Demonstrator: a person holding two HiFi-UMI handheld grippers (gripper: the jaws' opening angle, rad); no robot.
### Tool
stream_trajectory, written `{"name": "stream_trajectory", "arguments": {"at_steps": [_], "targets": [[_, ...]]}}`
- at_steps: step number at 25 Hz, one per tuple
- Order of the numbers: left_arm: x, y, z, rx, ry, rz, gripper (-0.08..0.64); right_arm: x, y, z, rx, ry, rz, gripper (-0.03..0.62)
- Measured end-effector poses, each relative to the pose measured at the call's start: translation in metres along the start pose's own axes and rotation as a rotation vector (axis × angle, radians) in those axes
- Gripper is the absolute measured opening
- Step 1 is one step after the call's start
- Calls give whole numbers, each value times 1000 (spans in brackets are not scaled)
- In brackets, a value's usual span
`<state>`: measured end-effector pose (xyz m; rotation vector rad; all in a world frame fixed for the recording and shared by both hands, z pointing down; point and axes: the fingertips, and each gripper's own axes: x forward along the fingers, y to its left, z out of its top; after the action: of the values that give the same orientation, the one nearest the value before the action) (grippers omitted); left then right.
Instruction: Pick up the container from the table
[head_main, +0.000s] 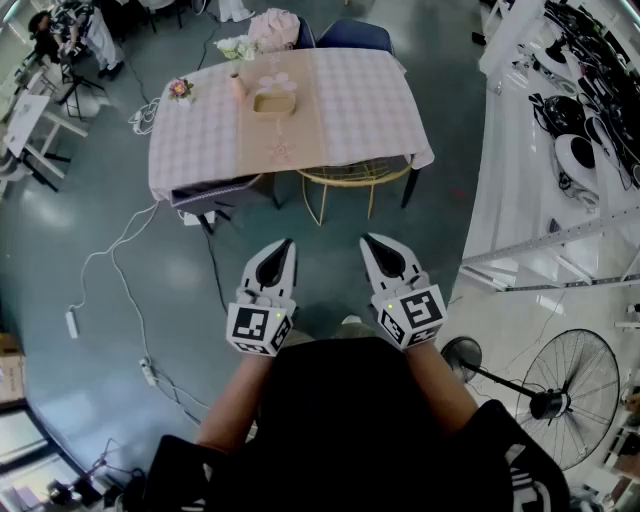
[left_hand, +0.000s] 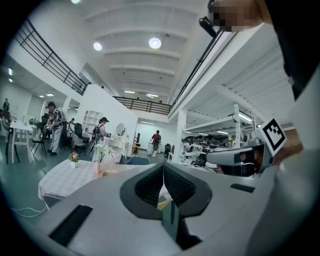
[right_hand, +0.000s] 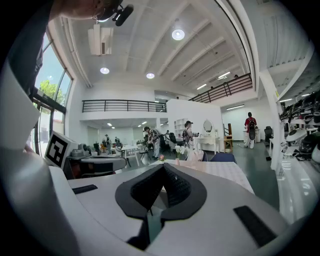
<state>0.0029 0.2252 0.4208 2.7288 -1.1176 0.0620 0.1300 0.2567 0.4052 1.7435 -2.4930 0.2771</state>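
Observation:
A shallow beige container (head_main: 274, 101) sits on the checked tablecloth of the table (head_main: 340, 120), near its far middle. My left gripper (head_main: 288, 243) and right gripper (head_main: 366, 239) hang side by side over the floor, well short of the table, both shut with nothing between the jaws. In the left gripper view the left gripper (left_hand: 163, 165) has its tips together, and the table (left_hand: 65, 177) lies beyond at the left. In the right gripper view the right gripper (right_hand: 163, 166) is closed too, with the table (right_hand: 225, 172) ahead.
A yellow wire chair (head_main: 352, 180) stands at the table's near edge and a blue chair (head_main: 355, 35) behind it. A small flower pot (head_main: 180, 90), a pink vase (head_main: 237, 85) and a white bouquet (head_main: 237, 46) are on the cloth. Cables cross the floor at the left; a fan (head_main: 560, 400) stands at the right.

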Motion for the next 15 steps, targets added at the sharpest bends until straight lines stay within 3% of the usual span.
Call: {"name": "stream_trajectory", "arguments": {"at_steps": [5,13,14,15], "targets": [[-6,-11,-19,-77,-11,3,6,-14,-7,-11,27,-27,9,-2],[-4,-42,-23,-105,-27,7,8,-45,-36,-13,121,-4,6,1],[-3,-42,-26,-118,-20,3,12,-47,-39,-17,110,9,2,9],[-3,-43,-30,-128,-10,0,42,-48,-42,-21,101,24,-3,61]]}}
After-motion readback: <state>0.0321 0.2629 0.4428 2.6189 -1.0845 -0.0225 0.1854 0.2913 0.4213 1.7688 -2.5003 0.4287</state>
